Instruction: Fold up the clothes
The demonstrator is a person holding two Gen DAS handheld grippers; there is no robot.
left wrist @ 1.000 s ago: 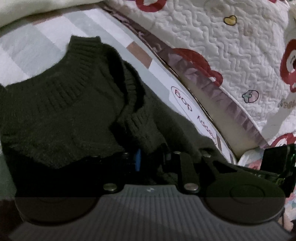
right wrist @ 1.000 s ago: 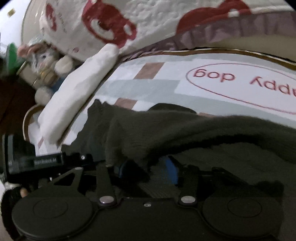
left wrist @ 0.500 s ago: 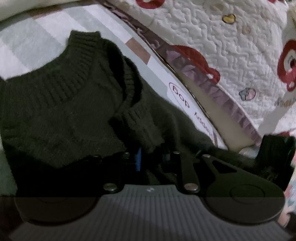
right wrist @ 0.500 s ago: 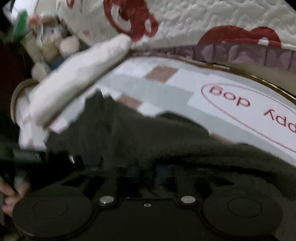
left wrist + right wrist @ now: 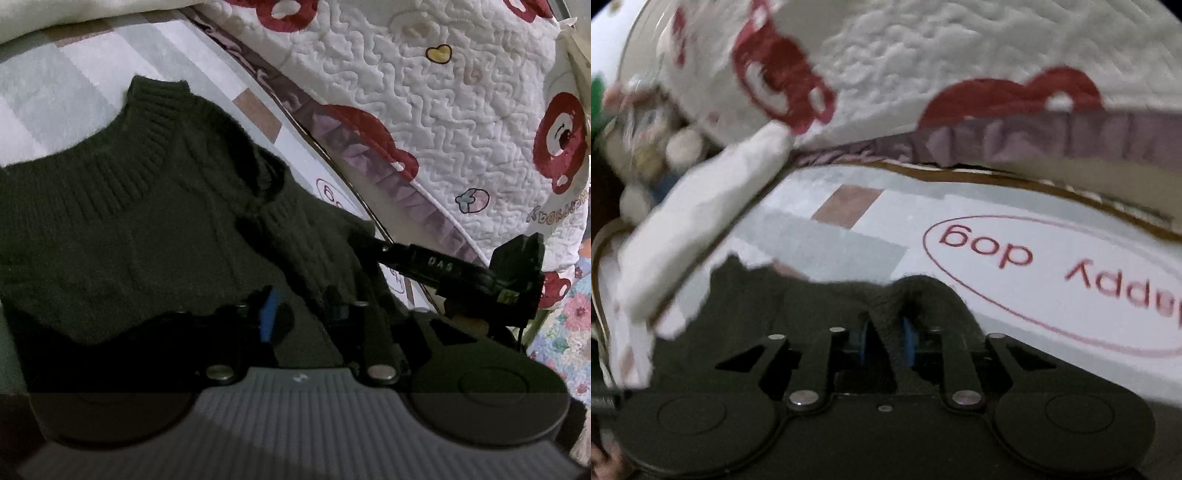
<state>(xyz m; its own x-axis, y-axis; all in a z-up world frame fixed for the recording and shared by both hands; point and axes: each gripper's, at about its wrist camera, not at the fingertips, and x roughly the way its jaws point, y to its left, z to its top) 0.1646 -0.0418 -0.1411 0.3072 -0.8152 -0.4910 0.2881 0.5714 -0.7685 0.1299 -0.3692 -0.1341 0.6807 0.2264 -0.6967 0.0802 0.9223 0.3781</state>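
Observation:
A dark green knit sweater [image 5: 122, 221] lies on a pale patchwork sheet [image 5: 51, 92], its ribbed collar toward the far left and a ribbed cuff [image 5: 295, 225] folded onto its body. My left gripper [image 5: 301, 314] sits low at the sweater's near edge; knit fabric lies between its blue-padded fingers. My right gripper [image 5: 884, 339] is shut on a raised fold of the same sweater [image 5: 912, 295]. In the left wrist view the right gripper [image 5: 424, 262] reaches in from the right onto the sweater's right side.
A white quilt with red bears [image 5: 443, 110] with a purple ruffle runs along the sheet's far side. A white rolled cloth [image 5: 701, 221] and a plush toy [image 5: 650, 136] lie at the far left in the right wrist view. The sheet bears a "happy dog" print [image 5: 1052, 273].
My right gripper has moved left across the sweater with the fold pinched and now shows beside the left gripper. The cuff has shifted slightly. The left gripper has stayed in place.

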